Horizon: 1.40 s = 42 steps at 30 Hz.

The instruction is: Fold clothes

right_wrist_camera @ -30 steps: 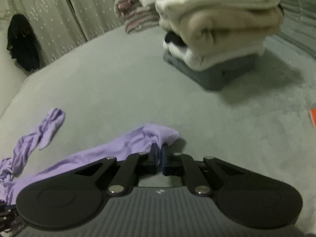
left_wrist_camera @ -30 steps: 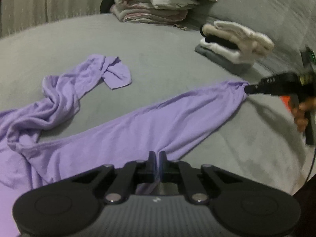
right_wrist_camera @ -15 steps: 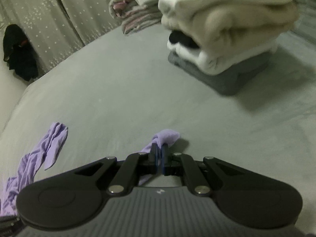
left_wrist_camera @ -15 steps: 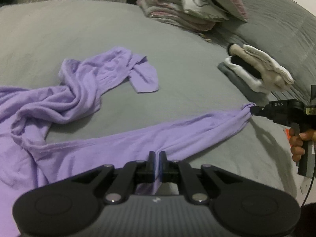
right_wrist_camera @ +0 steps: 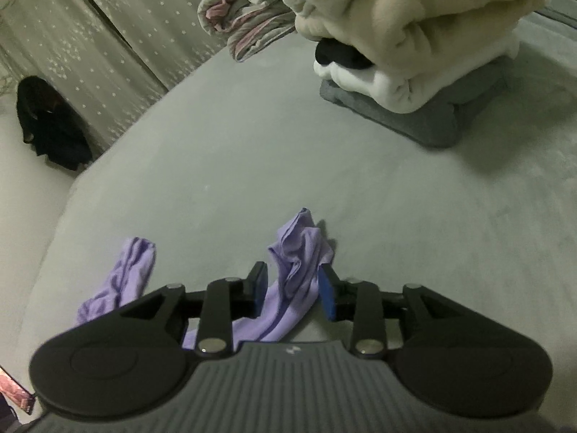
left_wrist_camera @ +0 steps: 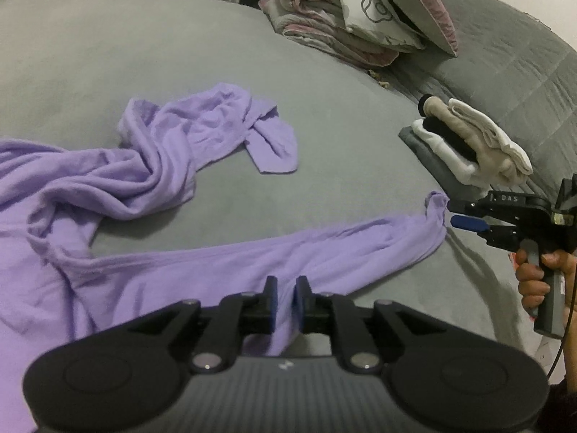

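A lilac long-sleeved top (left_wrist_camera: 108,187) lies crumpled on the grey bed (left_wrist_camera: 180,54). One sleeve (left_wrist_camera: 288,252) stretches rightwards to its cuff (left_wrist_camera: 434,204); the other sleeve (left_wrist_camera: 267,144) lies bunched further back. My left gripper (left_wrist_camera: 285,297) has its jaws slightly apart, with the sleeve's fabric between them near the armpit. My right gripper (right_wrist_camera: 293,288) is open around the cuff (right_wrist_camera: 299,252), which lies loose on the bed between the fingers. It also shows in the left wrist view (left_wrist_camera: 454,214), just right of the cuff.
A stack of folded cream, white and grey clothes (left_wrist_camera: 468,148) sits close behind the cuff, also seen in the right wrist view (right_wrist_camera: 407,47). A folded quilt and pillow (left_wrist_camera: 360,18) lie at the bed's head. A dark garment (right_wrist_camera: 50,122) hangs by the curtain.
My right gripper has opened and let go of the cuff, which now lies slack on the bed. My left gripper's jaws have parted slightly on the sleeve.
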Motion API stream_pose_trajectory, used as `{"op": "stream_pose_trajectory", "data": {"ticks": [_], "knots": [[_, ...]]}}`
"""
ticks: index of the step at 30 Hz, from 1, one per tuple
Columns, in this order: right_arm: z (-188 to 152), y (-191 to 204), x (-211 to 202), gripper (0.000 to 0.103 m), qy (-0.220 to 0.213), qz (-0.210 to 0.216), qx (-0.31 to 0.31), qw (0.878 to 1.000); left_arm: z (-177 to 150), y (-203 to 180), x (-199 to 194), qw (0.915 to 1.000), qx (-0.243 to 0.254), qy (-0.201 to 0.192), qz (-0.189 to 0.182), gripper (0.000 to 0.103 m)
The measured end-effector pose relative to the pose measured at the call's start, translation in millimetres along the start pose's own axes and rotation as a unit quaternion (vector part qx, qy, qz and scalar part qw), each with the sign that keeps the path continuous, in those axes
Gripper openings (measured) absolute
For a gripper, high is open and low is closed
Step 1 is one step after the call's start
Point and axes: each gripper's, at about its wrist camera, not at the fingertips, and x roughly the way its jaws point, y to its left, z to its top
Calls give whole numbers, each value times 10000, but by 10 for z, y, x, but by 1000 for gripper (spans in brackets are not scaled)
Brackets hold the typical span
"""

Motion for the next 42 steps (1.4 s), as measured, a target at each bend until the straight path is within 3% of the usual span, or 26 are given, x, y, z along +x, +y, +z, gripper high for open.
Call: {"op": "stream_pose_trajectory", "data": {"ticks": [6, 16, 20, 24, 30, 31, 32, 35, 42], "knots": [[-42, 79, -52, 34, 35, 233, -39, 9997, -25, -23, -239, 9993, 294, -211, 85, 10], [-178, 318, 18, 34, 343, 236, -302, 9987, -246, -312, -406, 9857, 1668, -186, 132, 11], [-279, 438, 9, 34, 460, 252, -548, 9971, -313, -303, -384, 9819, 1871, -70, 296, 14], [-297, 428, 72, 34, 531, 172, -554, 9969, -341, -279, -405, 9787, 2007, -81, 420, 30], [-367, 478, 201, 34, 669, 53, -656, 9956, -449, -272, -436, 9746, 2177, -37, 532, 30], [-392, 497, 221, 30, 680, -6, -697, 9952, -469, -266, -433, 9735, 2212, -23, 572, 29], [-409, 511, 237, 19, 666, -72, -752, 9949, -485, -261, -430, 9727, 2241, -15, 606, 28], [-433, 547, 243, 4, 599, -214, -887, 9940, -505, -226, -451, 9720, 2237, -93, 720, 1], [-413, 600, 4, 2, 259, -194, -919, 9952, -458, -105, -745, 9792, 1911, -512, 452, 0]]}}
